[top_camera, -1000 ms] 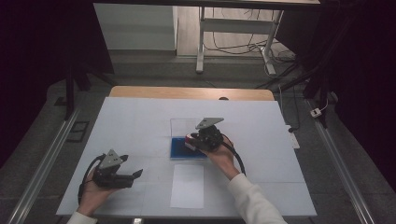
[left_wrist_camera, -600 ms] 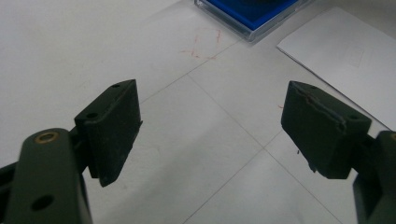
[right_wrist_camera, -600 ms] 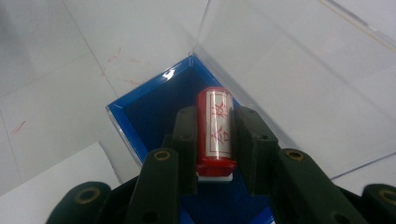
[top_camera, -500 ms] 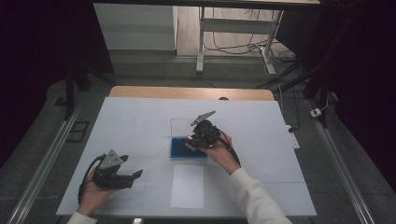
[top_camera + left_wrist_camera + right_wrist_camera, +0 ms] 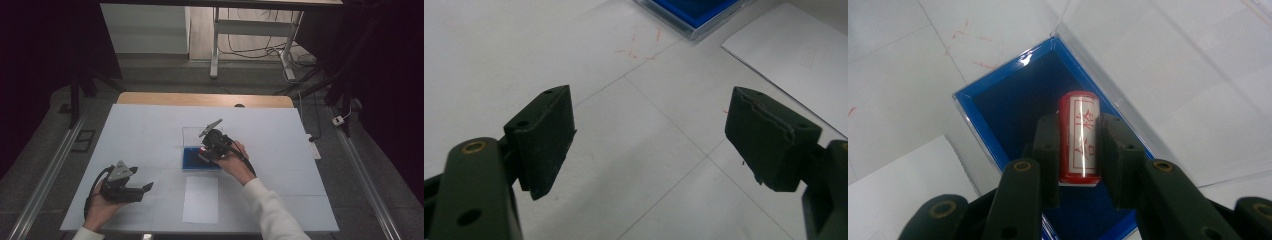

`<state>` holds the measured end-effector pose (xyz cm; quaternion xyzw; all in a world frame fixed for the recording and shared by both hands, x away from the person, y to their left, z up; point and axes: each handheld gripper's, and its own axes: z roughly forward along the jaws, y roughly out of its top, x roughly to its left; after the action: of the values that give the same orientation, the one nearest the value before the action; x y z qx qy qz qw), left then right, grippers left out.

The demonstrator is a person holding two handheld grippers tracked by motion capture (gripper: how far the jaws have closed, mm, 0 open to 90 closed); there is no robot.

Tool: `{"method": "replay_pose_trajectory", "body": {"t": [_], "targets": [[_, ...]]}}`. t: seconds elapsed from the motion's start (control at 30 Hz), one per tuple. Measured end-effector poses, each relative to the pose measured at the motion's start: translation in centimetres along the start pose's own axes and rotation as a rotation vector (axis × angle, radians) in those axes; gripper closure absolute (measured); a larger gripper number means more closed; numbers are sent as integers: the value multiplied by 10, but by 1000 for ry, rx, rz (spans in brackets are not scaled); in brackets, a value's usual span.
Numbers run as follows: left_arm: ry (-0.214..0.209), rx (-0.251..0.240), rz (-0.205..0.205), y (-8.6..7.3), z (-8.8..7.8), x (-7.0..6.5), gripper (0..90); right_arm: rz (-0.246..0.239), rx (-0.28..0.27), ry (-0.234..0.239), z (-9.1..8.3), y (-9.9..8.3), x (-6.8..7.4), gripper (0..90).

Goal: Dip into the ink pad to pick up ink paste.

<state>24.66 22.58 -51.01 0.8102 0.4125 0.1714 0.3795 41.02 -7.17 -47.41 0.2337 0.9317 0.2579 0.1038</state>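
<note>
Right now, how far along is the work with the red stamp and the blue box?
Done: the right claw is shut on the red stamp, above the open blue box. In hand: the stamp is held over the box's dark lining; whether it touches the lining is unclear. Left, probably: carrying it to the white sheet nearby, which looks unmarked. The left claw waits open over bare table.

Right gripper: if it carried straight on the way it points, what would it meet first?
Most likely the blue tray. The right gripper, shut on the red cylinder, points down into it, though its height above the tray floor is unclear.
</note>
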Motion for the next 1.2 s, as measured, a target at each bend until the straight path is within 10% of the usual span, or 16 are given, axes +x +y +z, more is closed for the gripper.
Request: {"method": "replay_pose_trajectory", "body": {"t": [0.73,0.93,1.2], "targets": [[1,2,-7,-1,0,0,204,22,-11,24,2,-2,-3,710],[1,-12,-19,-1,-3,4,204,66,-128,61,-18,-4,-15,708],[5,-13,-15,-1,-4,3,204,3,-102,48,-23,-2,-4,707]]}}
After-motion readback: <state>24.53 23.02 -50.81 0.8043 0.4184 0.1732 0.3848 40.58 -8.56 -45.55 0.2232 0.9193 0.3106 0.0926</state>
